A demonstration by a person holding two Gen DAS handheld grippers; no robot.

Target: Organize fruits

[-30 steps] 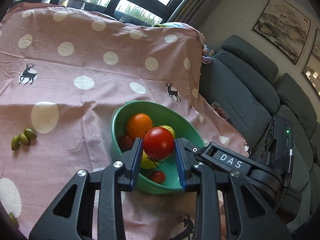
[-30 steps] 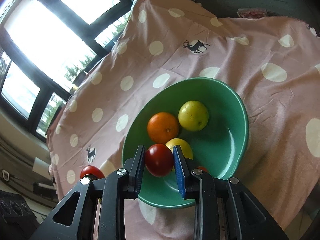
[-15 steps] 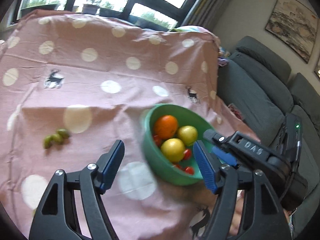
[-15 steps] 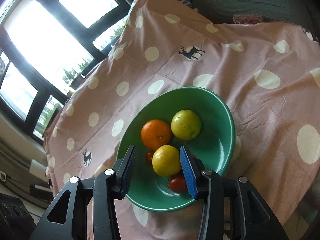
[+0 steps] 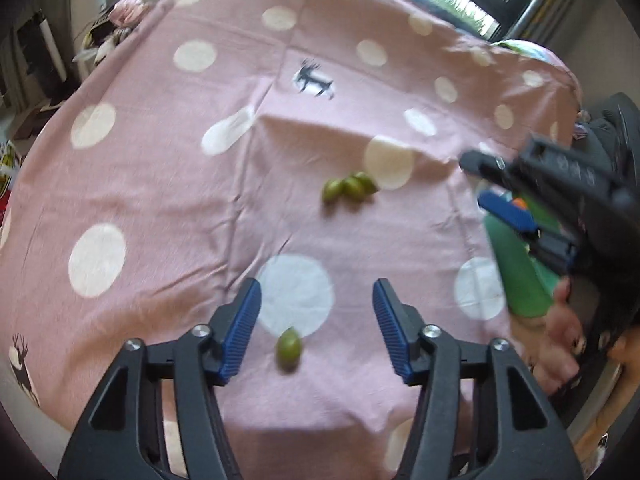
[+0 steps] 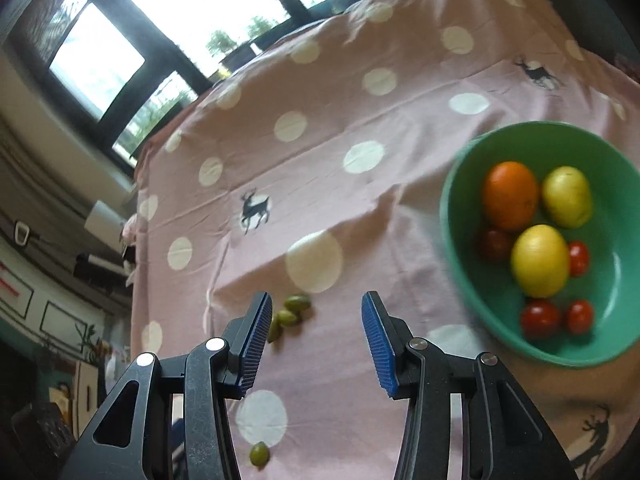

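A green bowl [image 6: 452, 200] on the pink dotted cloth holds an orange [image 6: 510, 194], two yellow fruits [image 6: 540, 260] and several red tomatoes [image 6: 540, 318]. My right gripper [image 6: 317, 300] hovers open left of the bowl with nothing between its fingers; three green olives [image 6: 290, 314] lie on the cloth beside its left finger. My left gripper [image 5: 316, 292] is open and its jaws are closing. A single green olive [image 5: 289, 348] lies on the cloth under the gap, clear of both pads. The olive cluster [image 5: 348, 188] sits further ahead. The right gripper [image 5: 504, 208] covers most of the bowl [image 5: 516, 280].
The pink tablecloth [image 5: 160, 200] with white dots and deer prints covers the whole table and drops off at its edges. A hand [image 5: 560, 320] grips the right tool. Windows [image 6: 100, 60] stand behind the table, and clutter [image 5: 116, 24] lies past its far left corner.
Both grippers let go of their tomatoes over the bowl, opened and swung left toward the olives. The left jaws went wide, then narrowed. The bowl now sits at the right of both views.
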